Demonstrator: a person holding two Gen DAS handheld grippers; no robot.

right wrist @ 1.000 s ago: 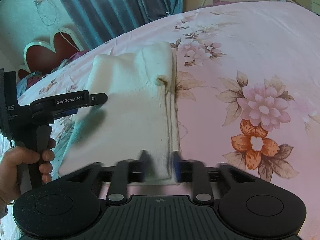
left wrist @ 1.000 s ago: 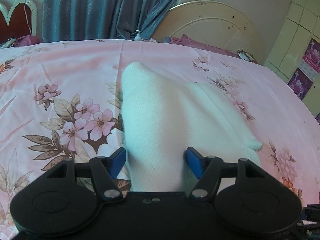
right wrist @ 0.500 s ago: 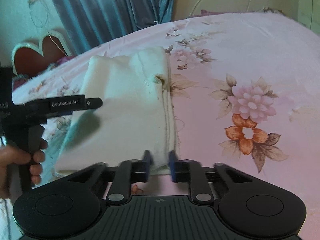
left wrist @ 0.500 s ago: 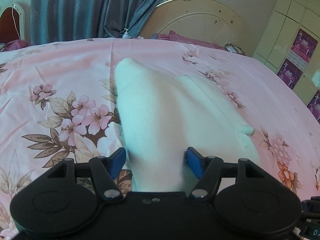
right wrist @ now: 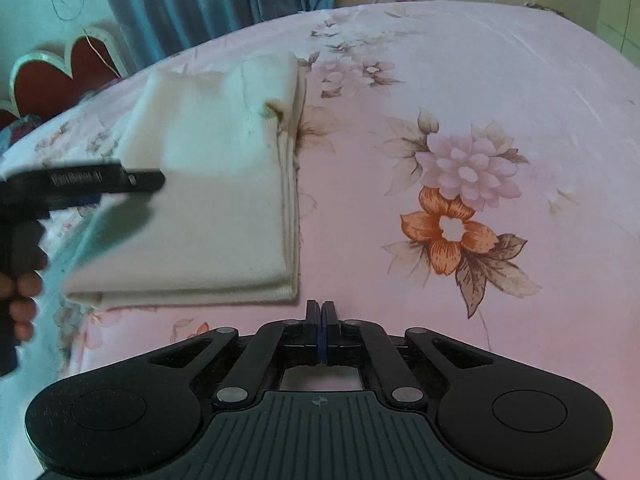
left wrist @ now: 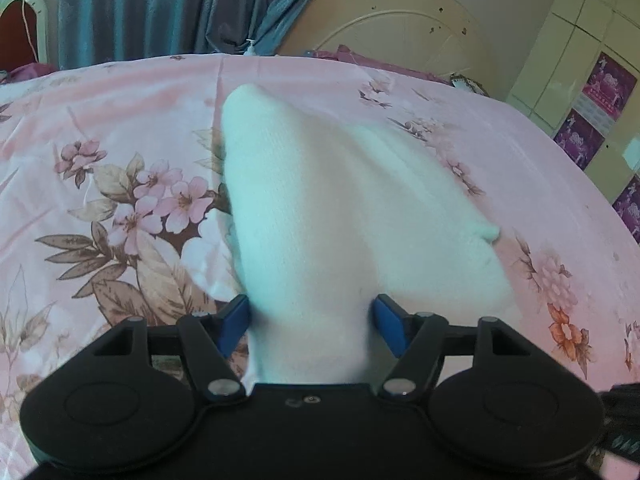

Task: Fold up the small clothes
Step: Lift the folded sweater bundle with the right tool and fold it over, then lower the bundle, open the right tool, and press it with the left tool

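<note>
Pink floral bedsheet carries folded cream knit garment; left hand-held gripper straddles its raised near end, blue pads wide; right hand-held gripper just snapped closed, empty, beside garment's corner.

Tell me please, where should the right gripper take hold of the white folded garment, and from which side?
Probably the near right corner of the white folded garment. There the stacked edges lie open toward the right gripper, just ahead and a little left of its closed fingers, which hold nothing. Coming low from the near side over the pink floral bedsheet would let it pinch all layers together.
</note>
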